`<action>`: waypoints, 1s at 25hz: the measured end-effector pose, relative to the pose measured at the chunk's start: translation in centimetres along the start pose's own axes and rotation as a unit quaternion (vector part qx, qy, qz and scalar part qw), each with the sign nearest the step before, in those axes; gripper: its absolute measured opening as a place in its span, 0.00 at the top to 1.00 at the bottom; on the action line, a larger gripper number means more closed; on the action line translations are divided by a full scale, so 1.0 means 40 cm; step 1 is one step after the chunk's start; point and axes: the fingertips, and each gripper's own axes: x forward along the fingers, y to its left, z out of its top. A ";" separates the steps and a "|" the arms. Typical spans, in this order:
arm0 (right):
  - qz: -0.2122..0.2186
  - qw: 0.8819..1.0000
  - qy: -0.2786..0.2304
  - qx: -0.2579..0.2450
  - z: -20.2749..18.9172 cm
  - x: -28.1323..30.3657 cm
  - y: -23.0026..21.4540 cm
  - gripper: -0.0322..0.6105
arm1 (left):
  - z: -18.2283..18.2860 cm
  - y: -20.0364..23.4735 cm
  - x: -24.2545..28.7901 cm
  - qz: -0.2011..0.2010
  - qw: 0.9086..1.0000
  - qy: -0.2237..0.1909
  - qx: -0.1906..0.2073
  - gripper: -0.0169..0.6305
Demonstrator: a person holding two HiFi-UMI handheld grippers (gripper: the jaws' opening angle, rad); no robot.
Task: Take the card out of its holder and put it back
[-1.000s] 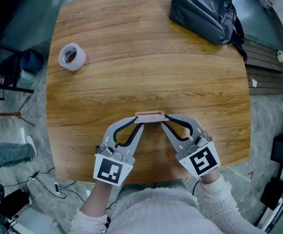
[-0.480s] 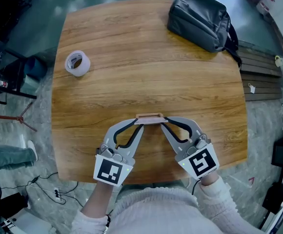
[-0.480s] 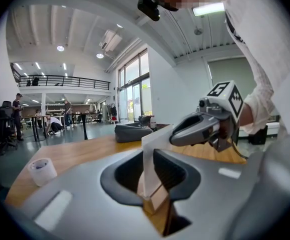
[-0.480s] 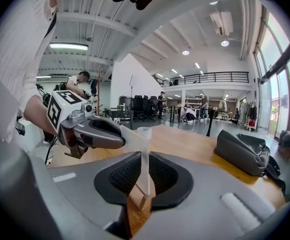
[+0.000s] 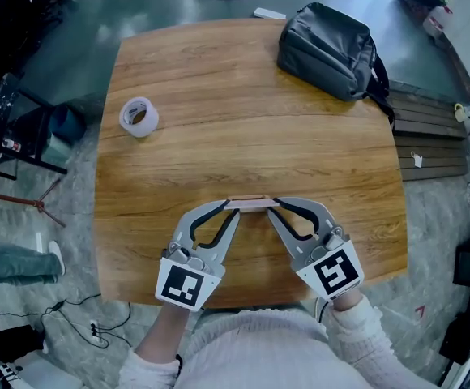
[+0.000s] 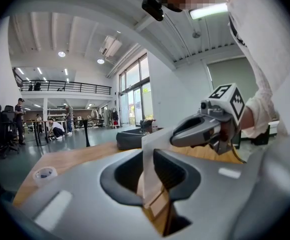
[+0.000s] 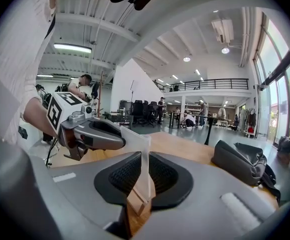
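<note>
Holder [image 5: 249, 205] sits on table [image 5: 243, 136] near the front edge, lying crosswise between the two sets of fingertips. Card [image 6: 150, 154] stands upright in the holder slot. One end of holder and card is between left gripper [image 5: 229, 211] fingers, the other end between right gripper [image 5: 274, 207] fingers. The grippers point tip to tip, with the holder bridging them. Tape [image 5: 138, 117] is on the table well beyond the fingers, off left of the left ones. Bag [image 5: 330, 40] is at the table's far right corner, well beyond the right fingers.

Left gripper [image 5: 233, 208] and right gripper [image 5: 272, 206], fingers clamped, tips converging
</note>
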 end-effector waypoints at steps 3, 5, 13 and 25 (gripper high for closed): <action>-0.001 1.000 -0.006 -0.002 0.018 -0.014 0.002 0.88 | 0.017 -0.005 -0.010 0.002 1.000 -0.007 -0.007 0.87; -0.001 1.000 -0.008 -0.005 0.028 -0.023 0.007 0.88 | 0.027 -0.007 -0.018 0.006 1.000 -0.010 -0.013 0.87; -0.009 1.000 -0.023 -0.003 0.052 -0.046 0.021 0.89 | 0.052 -0.017 -0.037 0.010 1.000 -0.015 -0.011 0.87; -0.011 0.999 -0.030 -0.009 0.070 -0.048 0.020 0.88 | 0.064 -0.014 -0.045 0.010 1.000 -0.016 -0.004 0.87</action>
